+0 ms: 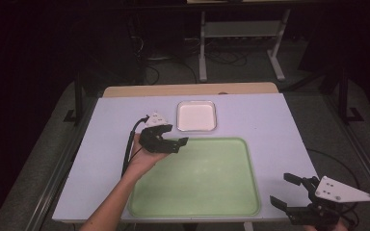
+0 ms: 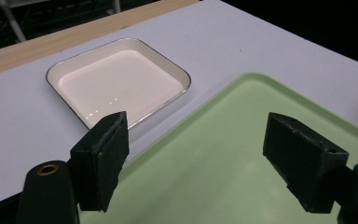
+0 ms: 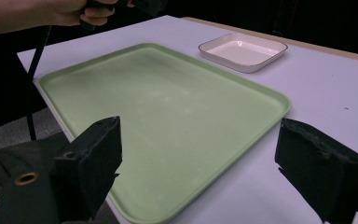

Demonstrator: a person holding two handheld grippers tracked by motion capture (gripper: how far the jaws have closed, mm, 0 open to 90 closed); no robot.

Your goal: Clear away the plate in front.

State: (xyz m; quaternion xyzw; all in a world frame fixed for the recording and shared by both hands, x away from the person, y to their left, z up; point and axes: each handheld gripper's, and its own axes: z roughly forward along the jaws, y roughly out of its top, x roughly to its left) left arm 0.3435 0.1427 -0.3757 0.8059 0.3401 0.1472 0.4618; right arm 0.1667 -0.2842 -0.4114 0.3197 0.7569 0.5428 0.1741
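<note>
A large light-green tray [image 1: 192,178] lies empty on the pale table, near the front edge. Just beyond its far edge sits a small white square dish [image 1: 196,116], also empty. My left gripper [image 1: 176,135] hovers over the tray's far left corner, open, jaws pointing right with nothing between them. In the left gripper view its jaws [image 2: 196,140] frame the tray [image 2: 242,154], with the dish [image 2: 116,79] ahead. My right gripper [image 1: 284,190] is open off the tray's near right corner. In the right gripper view its wide jaws [image 3: 200,140] look across the tray [image 3: 168,107] toward the dish [image 3: 242,49].
The pale table [image 1: 270,125] has a wooden strip [image 1: 188,90] along its far edge. Behind it are a metal stand [image 1: 241,43] and cables on a dark floor. The person's left hand [image 3: 74,11] is at the top of the right gripper view.
</note>
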